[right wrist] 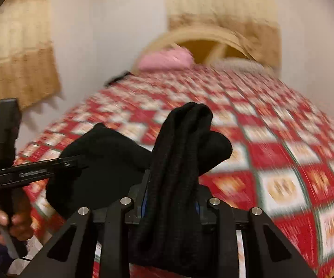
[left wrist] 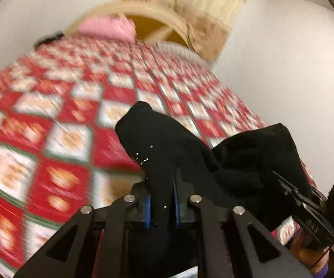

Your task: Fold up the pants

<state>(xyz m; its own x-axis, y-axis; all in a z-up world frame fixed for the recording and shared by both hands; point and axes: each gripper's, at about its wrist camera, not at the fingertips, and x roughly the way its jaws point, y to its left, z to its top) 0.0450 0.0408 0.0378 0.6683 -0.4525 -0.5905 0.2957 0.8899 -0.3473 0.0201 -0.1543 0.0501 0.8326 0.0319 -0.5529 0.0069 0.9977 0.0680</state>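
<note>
The black pants are lifted off a bed with a red and white patterned cover. My left gripper is shut on one bunched part of them, and the cloth drapes over its fingers and hides them. In the right wrist view a thick roll of the pants stands up between the jaws of my right gripper, which is shut on it. The rest of the pants sags between the two grippers. The left gripper shows at the left of that view, and the right gripper at the right of the left wrist view.
The bed cover stretches away to a pink pillow and a curved wooden headboard. White walls carry hanging beige cloths. A hand holds the left gripper's handle. Both views are motion-blurred.
</note>
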